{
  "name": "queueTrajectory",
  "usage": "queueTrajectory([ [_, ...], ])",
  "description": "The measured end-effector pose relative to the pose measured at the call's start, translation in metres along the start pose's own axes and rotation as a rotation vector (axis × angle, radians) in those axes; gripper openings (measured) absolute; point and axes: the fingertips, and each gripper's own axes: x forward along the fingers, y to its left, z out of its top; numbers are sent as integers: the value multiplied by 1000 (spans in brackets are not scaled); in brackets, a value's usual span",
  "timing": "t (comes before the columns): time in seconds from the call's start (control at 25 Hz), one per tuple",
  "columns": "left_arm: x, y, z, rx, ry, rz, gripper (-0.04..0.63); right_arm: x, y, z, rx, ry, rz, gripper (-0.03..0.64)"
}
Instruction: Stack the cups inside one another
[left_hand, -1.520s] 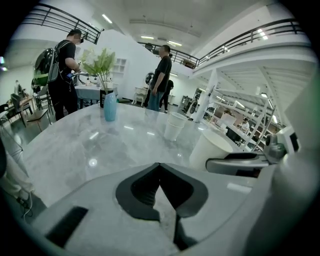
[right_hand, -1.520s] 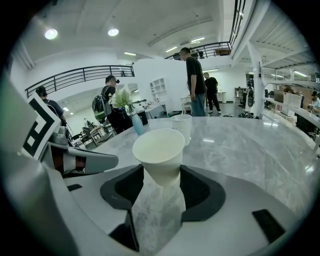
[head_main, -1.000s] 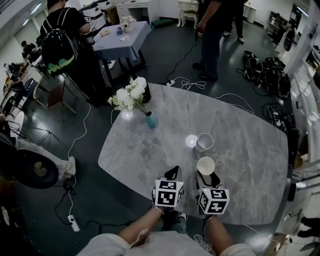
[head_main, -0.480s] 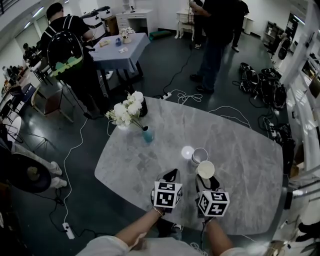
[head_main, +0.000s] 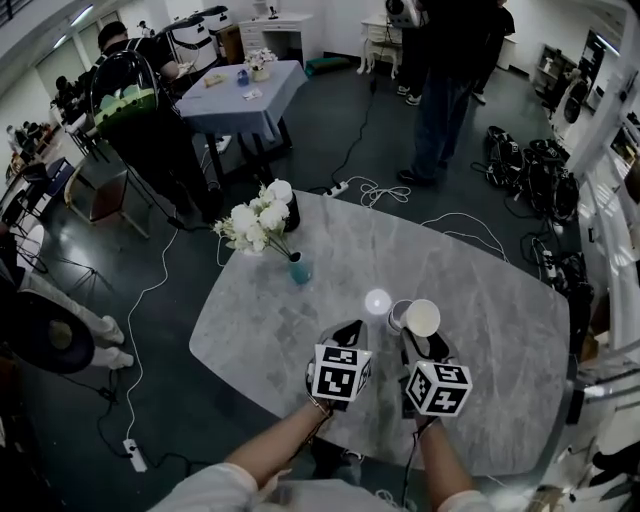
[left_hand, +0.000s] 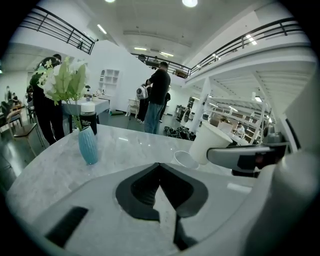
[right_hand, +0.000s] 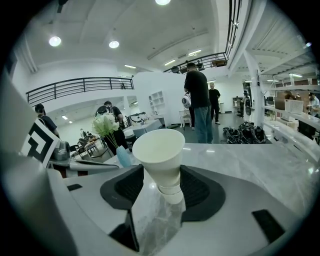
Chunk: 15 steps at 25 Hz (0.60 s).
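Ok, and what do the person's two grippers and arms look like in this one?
The left gripper and right gripper have pale grey bodies, with black tongs set in black padded recesses. The left cube and right cube are white, printed with black square markers. The forearms are bare, and light-coloured short sleeves show at the bottom edge.

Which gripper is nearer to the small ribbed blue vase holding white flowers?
Left. The left gripper, shut and empty, is short of the blue vase, to its right; the right gripper, holding a white paper cup, is on the left gripper's far side.
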Motion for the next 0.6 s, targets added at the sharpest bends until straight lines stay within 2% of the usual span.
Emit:
queueTrajectory([
  [0.2,11,3,8,40,2,3,-5,13,0,7,0,-1,6,209],
  [0.6,16,3,-4,42,33,6,-5,28,-5,-5,5,34,0,209],
])
